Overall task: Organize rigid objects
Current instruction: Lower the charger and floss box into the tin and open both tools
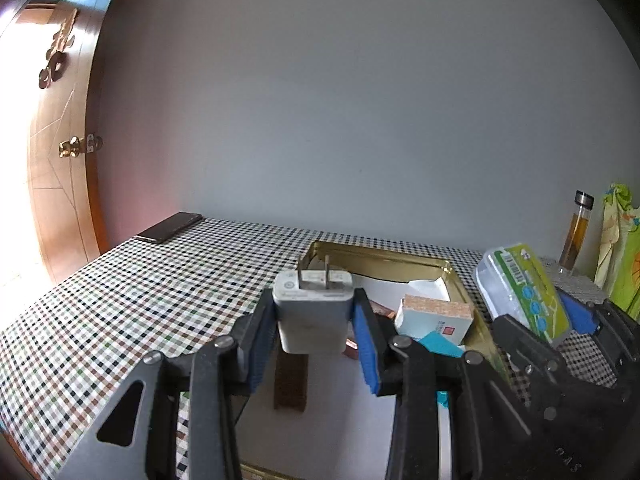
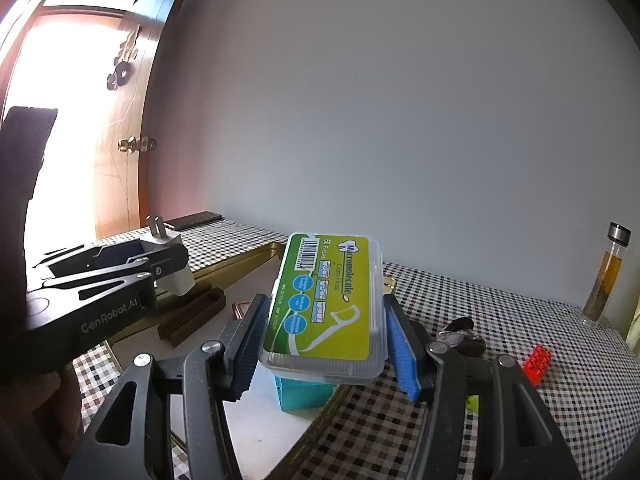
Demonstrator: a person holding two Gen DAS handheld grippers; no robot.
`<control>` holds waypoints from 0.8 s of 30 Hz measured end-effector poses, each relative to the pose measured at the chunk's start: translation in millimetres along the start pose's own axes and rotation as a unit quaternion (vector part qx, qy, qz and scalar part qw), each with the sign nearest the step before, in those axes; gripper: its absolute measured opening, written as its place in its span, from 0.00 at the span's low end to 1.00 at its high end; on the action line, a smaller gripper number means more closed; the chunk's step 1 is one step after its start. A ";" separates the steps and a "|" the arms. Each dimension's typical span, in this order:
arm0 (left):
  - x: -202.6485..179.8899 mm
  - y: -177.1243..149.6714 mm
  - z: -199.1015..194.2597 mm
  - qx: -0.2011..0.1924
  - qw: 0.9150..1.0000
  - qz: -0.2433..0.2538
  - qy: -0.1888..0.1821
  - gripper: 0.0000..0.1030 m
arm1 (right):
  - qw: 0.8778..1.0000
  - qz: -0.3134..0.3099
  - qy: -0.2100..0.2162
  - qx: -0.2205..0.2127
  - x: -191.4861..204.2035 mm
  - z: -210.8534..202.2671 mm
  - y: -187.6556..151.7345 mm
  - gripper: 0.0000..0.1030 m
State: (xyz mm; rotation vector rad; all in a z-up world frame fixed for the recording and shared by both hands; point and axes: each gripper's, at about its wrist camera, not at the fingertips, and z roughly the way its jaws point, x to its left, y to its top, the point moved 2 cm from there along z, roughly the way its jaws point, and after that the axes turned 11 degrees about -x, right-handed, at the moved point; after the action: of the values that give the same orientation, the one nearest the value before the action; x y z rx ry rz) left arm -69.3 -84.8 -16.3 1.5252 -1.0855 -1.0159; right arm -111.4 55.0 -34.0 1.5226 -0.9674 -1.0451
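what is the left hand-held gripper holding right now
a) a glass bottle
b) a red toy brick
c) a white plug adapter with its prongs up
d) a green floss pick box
c: the left hand-held gripper has its blue pads pressed on both sides of the white plug adapter, whose two metal prongs point up, while the green floss pick box sits in the right hand-held gripper.
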 end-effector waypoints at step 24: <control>-1.3 -1.0 32.3 0.070 0.996 0.043 -0.024 0.36 | 0.996 0.028 0.033 0.072 -10.5 46.2 7.8 0.57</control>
State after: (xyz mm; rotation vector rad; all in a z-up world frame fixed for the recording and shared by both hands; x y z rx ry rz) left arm -100.3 -91.0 -23.0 1.5581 -1.2672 -0.9373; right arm -158.9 50.2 -30.3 1.6285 -1.0521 -0.8947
